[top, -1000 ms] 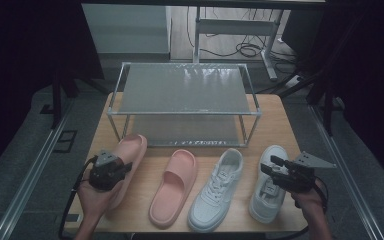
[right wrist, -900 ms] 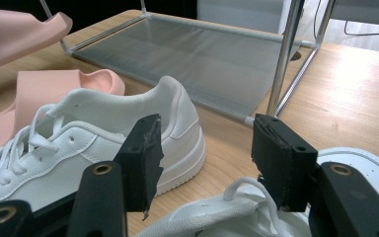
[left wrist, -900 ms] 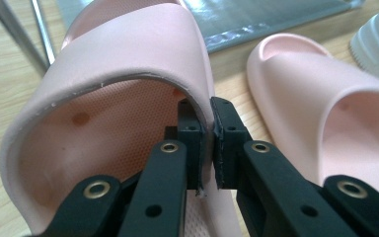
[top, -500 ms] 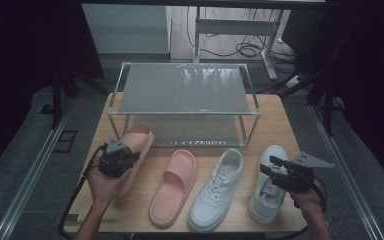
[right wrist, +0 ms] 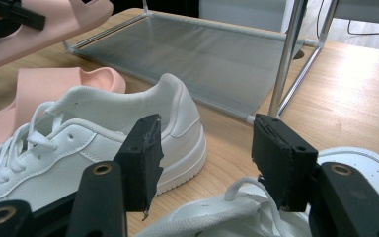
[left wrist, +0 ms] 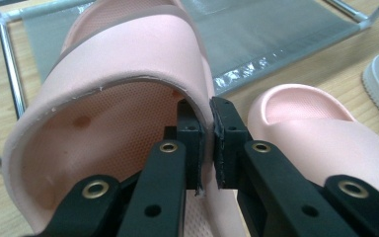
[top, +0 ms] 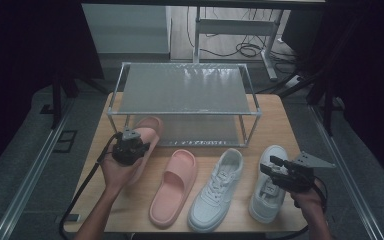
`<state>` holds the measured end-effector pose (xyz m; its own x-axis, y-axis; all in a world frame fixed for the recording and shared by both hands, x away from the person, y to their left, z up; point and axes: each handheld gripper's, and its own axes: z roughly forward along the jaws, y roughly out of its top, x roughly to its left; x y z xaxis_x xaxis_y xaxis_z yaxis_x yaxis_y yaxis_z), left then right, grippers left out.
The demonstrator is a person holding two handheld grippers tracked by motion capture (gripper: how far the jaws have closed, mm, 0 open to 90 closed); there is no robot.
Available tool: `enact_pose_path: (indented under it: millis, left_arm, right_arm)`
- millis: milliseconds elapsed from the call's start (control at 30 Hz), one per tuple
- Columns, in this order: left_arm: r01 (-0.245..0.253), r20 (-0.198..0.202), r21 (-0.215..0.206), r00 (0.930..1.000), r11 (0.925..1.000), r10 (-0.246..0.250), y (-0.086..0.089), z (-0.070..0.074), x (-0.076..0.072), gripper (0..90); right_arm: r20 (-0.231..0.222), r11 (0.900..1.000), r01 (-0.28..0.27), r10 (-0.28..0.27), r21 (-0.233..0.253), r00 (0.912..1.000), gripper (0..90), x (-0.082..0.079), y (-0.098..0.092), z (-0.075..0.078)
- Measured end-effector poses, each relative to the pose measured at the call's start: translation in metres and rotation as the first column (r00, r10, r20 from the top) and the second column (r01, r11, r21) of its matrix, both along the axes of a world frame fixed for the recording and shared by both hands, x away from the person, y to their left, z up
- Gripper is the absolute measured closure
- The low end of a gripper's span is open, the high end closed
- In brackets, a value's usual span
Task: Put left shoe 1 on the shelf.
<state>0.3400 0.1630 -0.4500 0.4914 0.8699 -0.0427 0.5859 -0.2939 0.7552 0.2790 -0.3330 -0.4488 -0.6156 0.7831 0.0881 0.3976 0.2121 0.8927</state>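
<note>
Pink slipper [left wrist: 128,64] in left tool [left wrist: 205,143]

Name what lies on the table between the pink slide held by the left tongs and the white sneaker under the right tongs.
In the high view, a second pink foam slide and another white lace-up sneaker.

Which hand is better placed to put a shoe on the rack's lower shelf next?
Left: the left gripper is shut on the pink slipper at the rack. The right gripper is open over a sneaker.

Dim high view, dark surroundings; gripper views brighter, sharp.
</note>
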Motion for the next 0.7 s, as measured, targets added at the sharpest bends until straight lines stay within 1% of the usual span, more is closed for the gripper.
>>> enact_pose_path:
  millis: [233,400,500,533,567,633,700]
  left_arm:
    - [0.013,-0.004,0.033,0.9999,0.9994,-0.013,-0.015,0.001,0.021,84.2]
    - [0.017,-0.008,0.057,0.9998,0.9982,-0.017,-0.027,-0.006,0.032,84.2]
    - [0.016,-0.008,0.063,0.9998,0.9979,-0.016,-0.033,-0.011,0.038,84.0]
    - [0.015,-0.004,0.058,0.9999,0.9982,-0.015,-0.035,-0.013,0.040,84.0]
    - [0.013,-0.001,0.063,0.9999,0.9979,-0.013,-0.037,-0.014,0.042,84.0]
    - [0.018,0.003,0.093,0.9998,0.9955,-0.018,-0.042,-0.017,0.046,84.0]
    - [0.026,-0.001,0.100,0.9997,0.9946,-0.026,-0.047,-0.019,0.052,84.0]
  right_arm:
    - [0.001,1.000,0.001,-0.001,-0.001,1.0000,45.3,0.001,0.000,0.000]
    - [0.001,1.000,0.002,-0.002,-0.002,1.0000,45.3,0.000,-0.002,0.000]
    - [0.002,1.000,0.001,-0.001,-0.001,1.0000,45.3,0.000,-0.002,0.001]
    - [0.004,1.000,0.001,-0.001,-0.001,1.0000,45.3,0.000,-0.002,0.001]
    - [0.005,1.000,0.003,-0.003,0.003,1.0000,45.3,0.000,-0.003,0.001]
    - [0.006,1.000,0.006,-0.006,0.007,1.0000,45.3,0.001,-0.004,0.002]
    - [0.006,1.000,0.007,-0.007,0.008,1.0000,45.3,0.000,-0.005,0.002]
